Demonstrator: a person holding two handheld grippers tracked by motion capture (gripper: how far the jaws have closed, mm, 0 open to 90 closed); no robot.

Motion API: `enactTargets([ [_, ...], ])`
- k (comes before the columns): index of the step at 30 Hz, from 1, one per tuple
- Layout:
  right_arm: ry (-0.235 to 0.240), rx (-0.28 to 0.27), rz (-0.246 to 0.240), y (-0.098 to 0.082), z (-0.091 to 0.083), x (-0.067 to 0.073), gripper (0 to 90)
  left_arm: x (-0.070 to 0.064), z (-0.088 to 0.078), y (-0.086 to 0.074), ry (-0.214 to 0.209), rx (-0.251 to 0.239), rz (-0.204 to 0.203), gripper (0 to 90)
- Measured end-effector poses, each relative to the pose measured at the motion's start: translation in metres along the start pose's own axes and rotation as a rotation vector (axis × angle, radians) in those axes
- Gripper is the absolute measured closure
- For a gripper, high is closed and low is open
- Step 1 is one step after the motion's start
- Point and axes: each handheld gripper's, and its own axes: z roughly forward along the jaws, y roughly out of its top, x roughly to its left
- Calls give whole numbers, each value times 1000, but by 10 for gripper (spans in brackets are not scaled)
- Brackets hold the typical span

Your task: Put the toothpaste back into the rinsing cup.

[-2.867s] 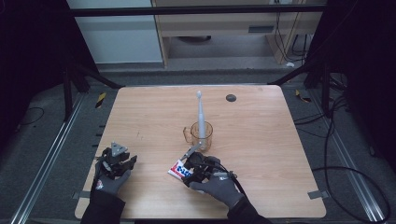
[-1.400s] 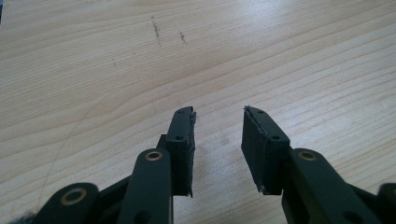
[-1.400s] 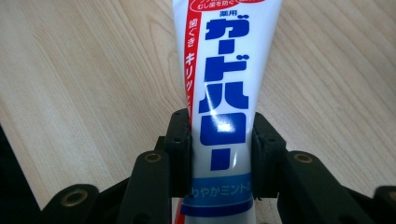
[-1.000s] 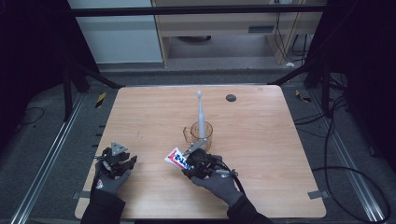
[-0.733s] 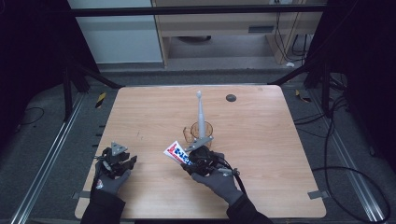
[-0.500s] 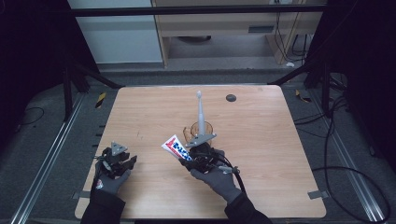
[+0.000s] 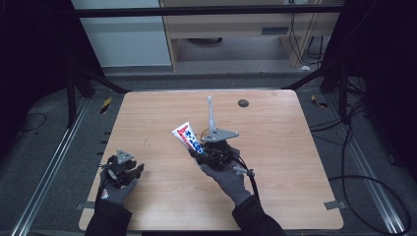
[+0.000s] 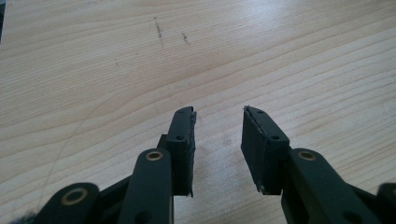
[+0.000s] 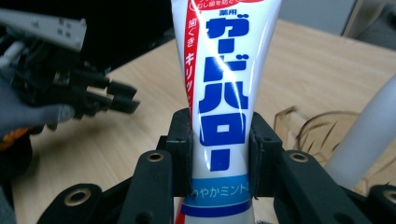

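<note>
My right gripper (image 7: 200,150) is shut on a white toothpaste tube (image 7: 188,137) with blue and red lettering, held off the table and slanting up to the left. In the right gripper view the tube (image 9: 219,84) stands upright between the two jaws. Just behind it a white toothbrush (image 7: 210,114) stands in a clear glass cup (image 9: 322,135), its handle (image 9: 369,135) leaning at the right. My left gripper (image 7: 129,169) rests low at the table's near left, open, with bare wood between its jaws (image 8: 218,116).
The light wooden table (image 7: 295,147) has a small dark round spot (image 7: 243,103) at its far middle. Black frame posts and cables ring the table. In the right gripper view the other hand's gripper (image 9: 93,98) sits off to the left.
My right gripper has lifted the toothpaste tube off the table and carried it forward, close to the cup. The tube now slants up to the left. The left gripper has stayed put.
</note>
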Motion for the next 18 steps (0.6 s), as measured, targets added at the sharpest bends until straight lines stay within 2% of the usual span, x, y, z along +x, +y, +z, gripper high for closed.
enactTargets([
  [6, -53, -98, 22, 8, -3, -12, 673, 1, 0, 0, 0, -1, -2, 643],
  [13, -116, -169, 33, 14, -4, -28, 673, 1, 0, 0, 0, -1, -3, 644],
  [18, -140, -218, 53, 16, -5, -37, 674, 0, 0, 0, -1, 1, -2, 644],
])
